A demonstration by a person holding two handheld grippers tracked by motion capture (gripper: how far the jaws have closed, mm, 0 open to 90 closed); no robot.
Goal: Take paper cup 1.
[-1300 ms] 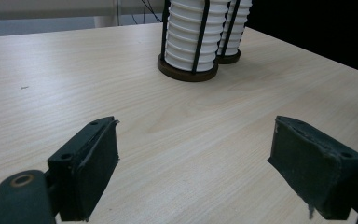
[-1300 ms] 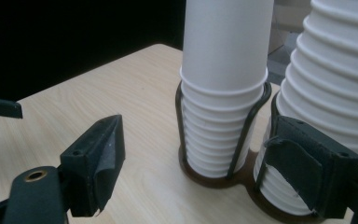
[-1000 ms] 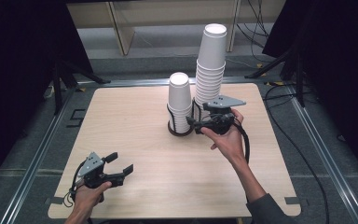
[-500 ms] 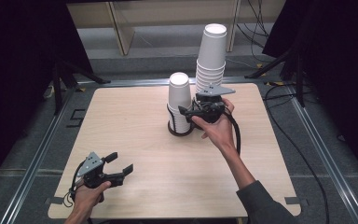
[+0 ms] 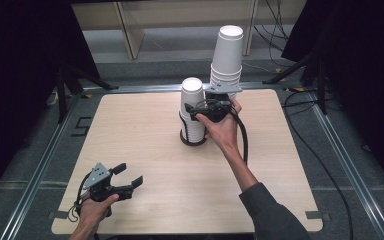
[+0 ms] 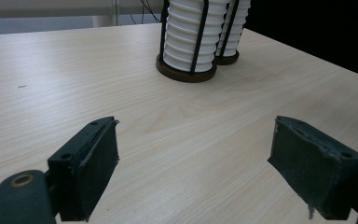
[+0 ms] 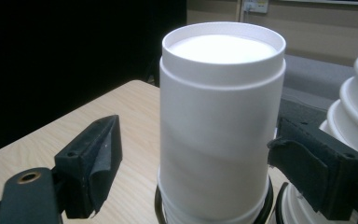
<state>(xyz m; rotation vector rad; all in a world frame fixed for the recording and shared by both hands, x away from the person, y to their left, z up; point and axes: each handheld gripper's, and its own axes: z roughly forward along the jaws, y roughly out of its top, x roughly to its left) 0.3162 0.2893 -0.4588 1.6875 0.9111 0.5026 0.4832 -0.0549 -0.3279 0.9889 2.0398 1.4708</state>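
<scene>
The short cup stack (image 5: pixel 193 112) stands upside down in a dark ring holder near the middle of the table (image 5: pixel 145 135), just left of the tall stack (image 5: pixel 227 57) at the far edge. The right gripper (image 5: pixel 194 111) is at its top cup (image 7: pixel 221 116); the jaws sit either side of the cup, spread, the left one clear of it, the right one close beside it. The left gripper (image 5: pixel 128 176) rests at the near left corner, jaws released with nothing between them.
</scene>
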